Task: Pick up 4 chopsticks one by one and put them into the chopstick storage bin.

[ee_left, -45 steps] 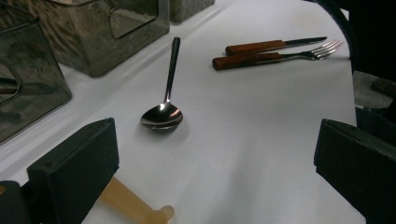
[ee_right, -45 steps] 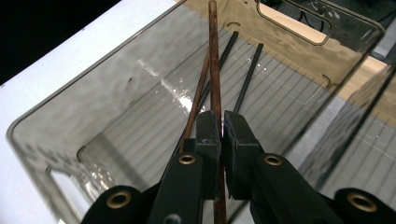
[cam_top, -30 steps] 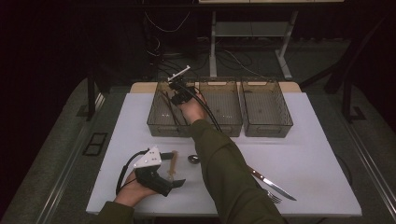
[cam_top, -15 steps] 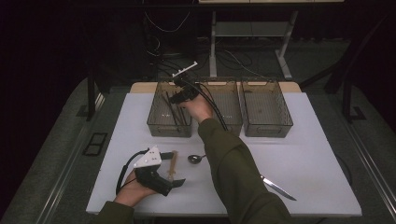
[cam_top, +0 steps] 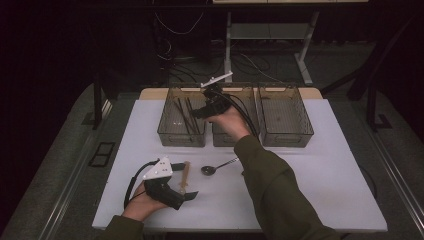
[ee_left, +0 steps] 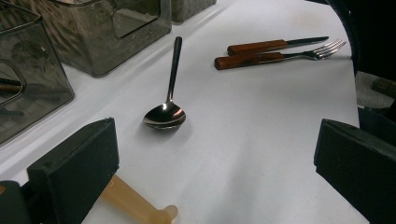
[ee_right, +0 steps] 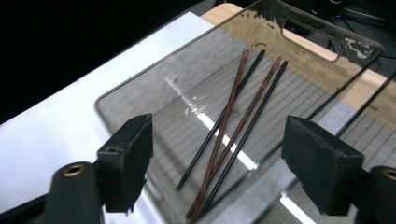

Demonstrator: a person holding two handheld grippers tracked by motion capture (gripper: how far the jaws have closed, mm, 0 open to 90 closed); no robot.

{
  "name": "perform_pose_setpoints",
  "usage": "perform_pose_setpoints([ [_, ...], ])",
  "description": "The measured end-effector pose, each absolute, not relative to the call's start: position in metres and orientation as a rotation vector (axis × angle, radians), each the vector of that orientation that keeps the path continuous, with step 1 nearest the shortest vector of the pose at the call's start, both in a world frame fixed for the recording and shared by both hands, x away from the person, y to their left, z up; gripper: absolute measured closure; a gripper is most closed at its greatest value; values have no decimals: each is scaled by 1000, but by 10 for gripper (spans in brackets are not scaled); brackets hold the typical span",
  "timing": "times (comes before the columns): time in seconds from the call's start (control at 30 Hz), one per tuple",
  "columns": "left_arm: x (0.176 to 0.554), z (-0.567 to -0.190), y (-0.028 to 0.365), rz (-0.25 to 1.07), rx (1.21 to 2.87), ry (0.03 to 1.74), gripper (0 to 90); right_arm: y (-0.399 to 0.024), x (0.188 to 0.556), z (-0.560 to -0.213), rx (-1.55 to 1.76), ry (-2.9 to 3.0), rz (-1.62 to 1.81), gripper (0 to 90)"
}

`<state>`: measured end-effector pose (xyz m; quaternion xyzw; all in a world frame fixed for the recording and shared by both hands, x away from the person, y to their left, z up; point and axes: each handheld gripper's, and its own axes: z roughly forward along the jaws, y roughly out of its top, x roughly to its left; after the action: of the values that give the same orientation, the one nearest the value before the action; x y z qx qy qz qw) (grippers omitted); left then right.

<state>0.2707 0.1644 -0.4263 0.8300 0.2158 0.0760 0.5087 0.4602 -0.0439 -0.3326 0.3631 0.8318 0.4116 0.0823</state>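
We've got four thin chopsticks [ee_right: 229,135], two black and two brown, lying loose in the far-left clear bin [cam_top: 167,125]. Our right gripper [ee_right: 217,172] above them has just been opening, nothing between its jaws. Left gripper [ee_left: 210,186] sits wide apart too.

Right gripper [cam_top: 200,111] above the left bin [cam_top: 167,131] of chopsticks [cam_top: 186,115], jaws just opening, empty

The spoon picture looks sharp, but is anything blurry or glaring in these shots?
Left gripper view: the spoon is crisp with a bright glint in its bowl; the near pads are soft. Right gripper view: glare streaks the clear bin under the chopsticks. High view: the table is lit, the surroundings nearly black.
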Motion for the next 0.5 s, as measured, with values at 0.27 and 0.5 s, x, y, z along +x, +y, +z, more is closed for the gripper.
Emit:
perform_pose_setpoints([
  [0.27, 271, -427, 165, 184, 2004, 532, 0, -79, 439, -336, 1034, 2465, 1265, 129],
  [0.5, 271, -427, 167, 186, 2004, 543, 0, -113, 420, -341, 992, 2437, 1266, 34],
])
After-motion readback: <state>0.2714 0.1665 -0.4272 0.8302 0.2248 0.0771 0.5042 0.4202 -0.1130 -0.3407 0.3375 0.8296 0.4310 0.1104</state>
